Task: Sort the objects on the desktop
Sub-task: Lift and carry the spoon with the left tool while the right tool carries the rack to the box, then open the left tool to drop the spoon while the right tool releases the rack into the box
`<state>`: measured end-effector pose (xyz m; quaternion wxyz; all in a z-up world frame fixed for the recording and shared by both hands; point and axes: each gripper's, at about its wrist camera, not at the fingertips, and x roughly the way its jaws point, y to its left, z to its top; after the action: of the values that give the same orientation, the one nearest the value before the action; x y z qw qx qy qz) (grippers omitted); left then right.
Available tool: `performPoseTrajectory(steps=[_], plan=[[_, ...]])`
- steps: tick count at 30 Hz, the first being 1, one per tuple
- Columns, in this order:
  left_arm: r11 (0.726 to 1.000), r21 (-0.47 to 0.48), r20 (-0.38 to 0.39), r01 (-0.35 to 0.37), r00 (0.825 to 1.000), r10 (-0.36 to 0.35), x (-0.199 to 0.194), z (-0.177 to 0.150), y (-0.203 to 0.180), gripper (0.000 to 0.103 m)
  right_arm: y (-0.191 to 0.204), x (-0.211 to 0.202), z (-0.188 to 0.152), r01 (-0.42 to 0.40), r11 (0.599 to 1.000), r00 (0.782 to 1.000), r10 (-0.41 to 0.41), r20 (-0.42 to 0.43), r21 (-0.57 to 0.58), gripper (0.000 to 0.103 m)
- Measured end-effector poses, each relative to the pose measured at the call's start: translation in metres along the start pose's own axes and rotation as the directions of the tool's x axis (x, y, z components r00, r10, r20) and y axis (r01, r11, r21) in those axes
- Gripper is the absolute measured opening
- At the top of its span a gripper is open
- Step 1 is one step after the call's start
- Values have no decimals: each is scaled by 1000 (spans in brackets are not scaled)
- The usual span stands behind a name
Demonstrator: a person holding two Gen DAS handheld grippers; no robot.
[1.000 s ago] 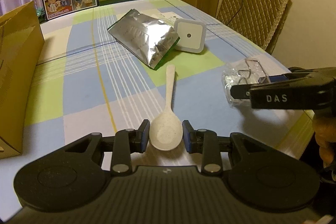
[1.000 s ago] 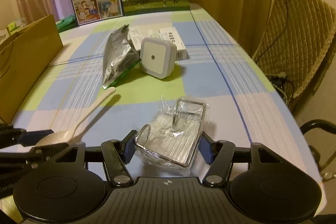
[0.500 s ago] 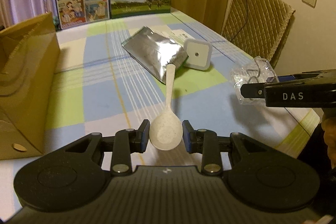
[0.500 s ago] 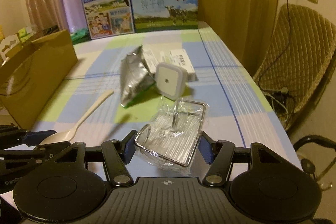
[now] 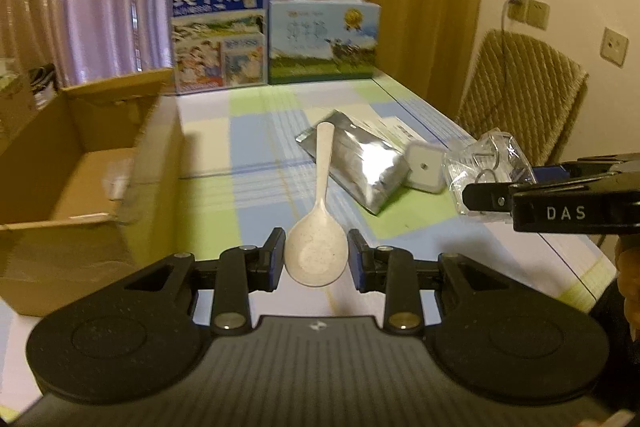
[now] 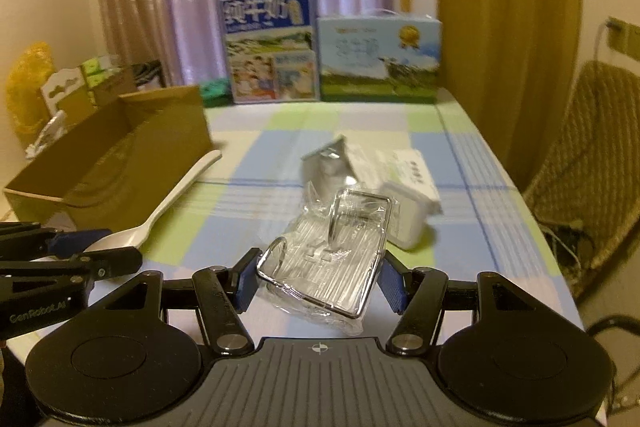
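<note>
We've got left gripper [image 5: 316, 257] pinching cream plastic spoon [image 5: 318, 227] by bowl, right gripper [image 6: 318, 277] clamping bagged wire rack [image 6: 332, 259]; both lifted, guessing open cardboard box [image 5: 80, 163] to our left is next.

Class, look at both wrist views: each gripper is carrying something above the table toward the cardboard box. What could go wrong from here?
1. The spoon is pinched only at its rounded bowl by the left gripper; its long handle could swing or slip.
2. The plastic-wrapped wire rack in the right gripper is slick and may slide out.
3. Both loads could collide near the cardboard box.
</note>
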<state>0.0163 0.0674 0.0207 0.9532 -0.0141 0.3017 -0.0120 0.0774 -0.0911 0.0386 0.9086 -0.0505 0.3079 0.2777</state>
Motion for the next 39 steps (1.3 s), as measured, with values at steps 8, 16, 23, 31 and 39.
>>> performPoseTrajectory(steps=[8,16,23,31,39], plan=[[994,-51,53,-92,994,95,-22,14,47,28,48,10,28,-93,993,995,96,35,-79,58],[978,-94,94,-188,976,197,-46,32,100,28,98,22,62,-181,972,978,194,77,-151,58],[964,-107,92,-242,963,252,-55,41,138,28,144,40,79,-246,947,962,265,67,-207,58],[957,-109,42,-268,961,274,-46,44,178,28,182,66,85,-288,929,953,302,28,-231,58],[956,-124,15,-267,962,271,-38,41,201,28,202,81,89,-303,919,949,316,9,-252,58]])
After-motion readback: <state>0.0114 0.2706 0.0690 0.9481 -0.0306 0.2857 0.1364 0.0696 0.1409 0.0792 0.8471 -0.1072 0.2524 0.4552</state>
